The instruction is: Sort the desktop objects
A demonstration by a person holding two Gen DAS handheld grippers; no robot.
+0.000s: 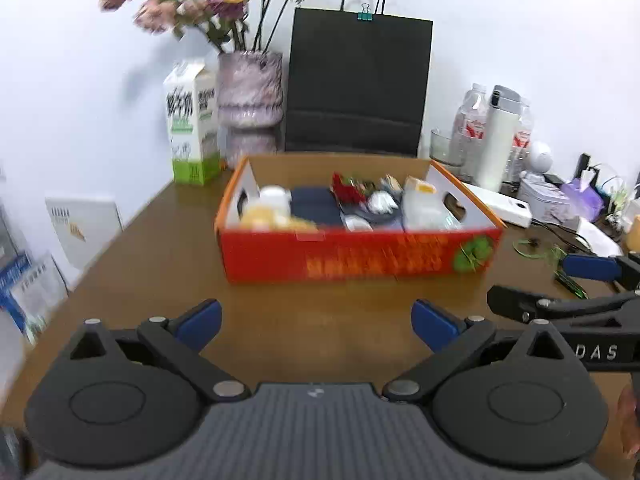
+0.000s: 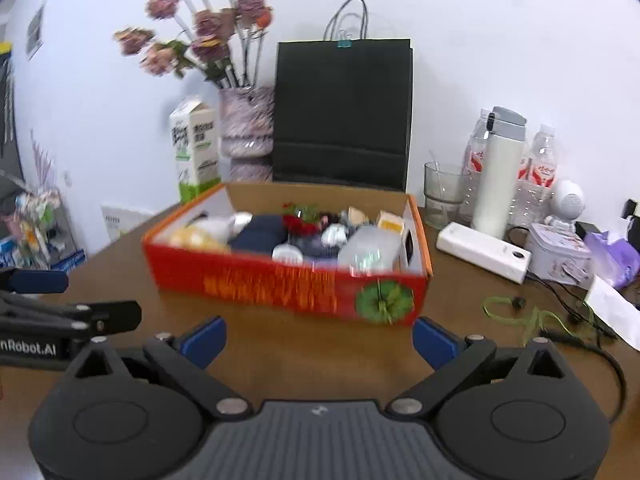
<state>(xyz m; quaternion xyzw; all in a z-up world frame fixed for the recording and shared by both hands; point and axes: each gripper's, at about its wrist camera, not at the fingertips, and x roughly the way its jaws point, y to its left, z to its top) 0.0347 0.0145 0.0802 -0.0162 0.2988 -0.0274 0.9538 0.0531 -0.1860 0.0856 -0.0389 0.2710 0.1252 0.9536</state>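
A red cardboard box point(image 1: 360, 256), crammed with small items, sits mid-table on my brown desk point(image 1: 160, 256). My left gripper point(image 1: 316, 326) and right gripper point(image 2: 318, 340) hang just short of it, jaws spread wide, holding nothing. Risk, I judge: the blurred view could make me misjudge reach and shove the box into the vase point(image 1: 250, 100) or glass point(image 2: 444, 192) behind.

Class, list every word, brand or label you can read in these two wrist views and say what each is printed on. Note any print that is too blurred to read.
"DAS" on the right gripper body, left wrist view.
"nRobot.AI", cut off at the edge, on the left gripper body, right wrist view.
Milk carton: print too blurred.
Red cardboard box: orange lettering too blurred.
Water bottles: red labels too small.
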